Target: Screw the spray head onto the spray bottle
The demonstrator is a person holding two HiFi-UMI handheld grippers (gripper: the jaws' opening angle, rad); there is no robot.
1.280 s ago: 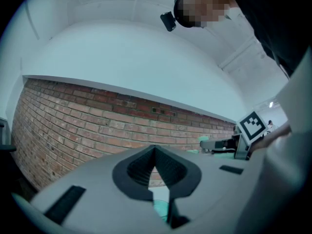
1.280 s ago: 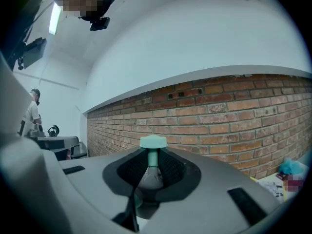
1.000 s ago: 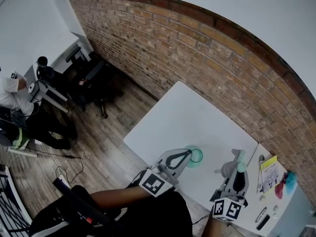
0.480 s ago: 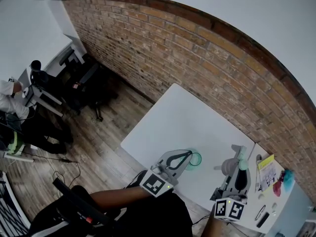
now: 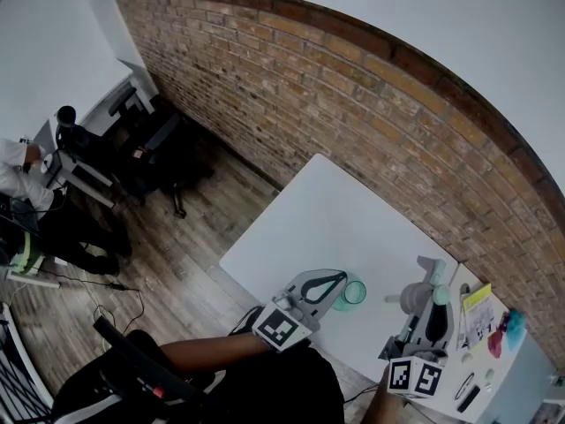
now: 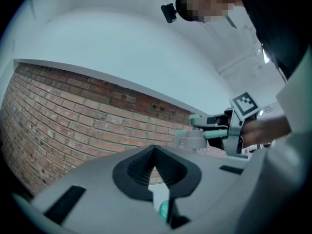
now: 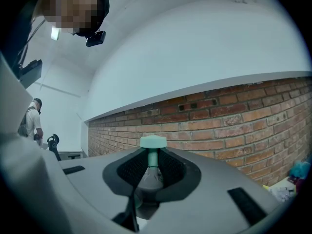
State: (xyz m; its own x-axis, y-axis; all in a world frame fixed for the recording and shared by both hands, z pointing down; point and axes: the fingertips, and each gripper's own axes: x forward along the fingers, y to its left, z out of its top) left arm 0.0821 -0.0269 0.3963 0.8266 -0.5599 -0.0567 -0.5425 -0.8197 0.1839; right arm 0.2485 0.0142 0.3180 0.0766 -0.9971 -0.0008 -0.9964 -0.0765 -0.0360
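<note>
A small teal spray bottle (image 5: 354,292) stands on the white table (image 5: 335,210) near its front edge. My left gripper (image 5: 340,279) is shut, its tips at the bottle's near left side; no frame shows a grip on it. In the left gripper view a sliver of the teal bottle (image 6: 164,209) shows low below the closed jaws. My right gripper (image 5: 425,307) is shut on the grey spray head (image 5: 413,298), teal trigger pointing away, held above the table to the bottle's right. The spray head's teal top (image 7: 153,142) sticks up between the right pads (image 7: 127,169).
A brick wall (image 5: 371,104) runs along the table's far side. A side surface at the lower right holds a yellow sheet (image 5: 479,297), pink and blue items (image 5: 510,327) and small dark objects. Chairs, desks and a person (image 5: 22,170) are far off at the left.
My right gripper has lifted a little with the spray head still in it. The left gripper has stayed by the bottle. The head camera has shifted slightly.
</note>
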